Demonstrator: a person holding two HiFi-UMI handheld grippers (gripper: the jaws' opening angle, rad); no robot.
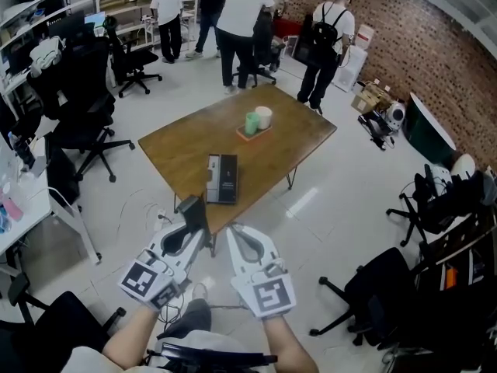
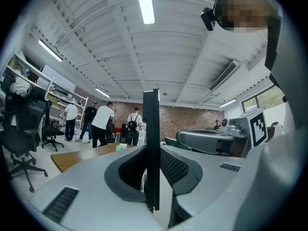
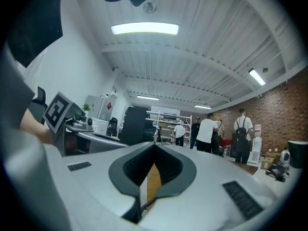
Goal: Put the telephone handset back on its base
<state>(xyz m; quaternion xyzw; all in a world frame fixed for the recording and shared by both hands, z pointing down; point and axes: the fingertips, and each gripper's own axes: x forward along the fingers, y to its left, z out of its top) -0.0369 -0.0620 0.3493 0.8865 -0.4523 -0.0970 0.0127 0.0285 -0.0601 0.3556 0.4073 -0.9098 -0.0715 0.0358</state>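
The black telephone base (image 1: 222,179) lies flat near the front edge of the wooden table (image 1: 186,142). My left gripper (image 1: 194,225) hovers just short of that edge, shut on the black handset (image 1: 192,210), which sticks up from its jaws. In the left gripper view the handset (image 2: 151,143) shows edge-on as a thin dark slab clamped between the pads. My right gripper (image 1: 234,233) sits beside the left one, shut with nothing in it. In the right gripper view only a narrow slit remains between the jaws, and the table's wood (image 3: 153,184) shows through it.
A green cup (image 1: 251,123) and a white cup (image 1: 264,116) stand on an orange tray at the table's far side. Office chairs (image 1: 85,123) stand to the left and right. Several people (image 1: 241,22) stand beyond the table. Cables lie on the floor near the table's left legs.
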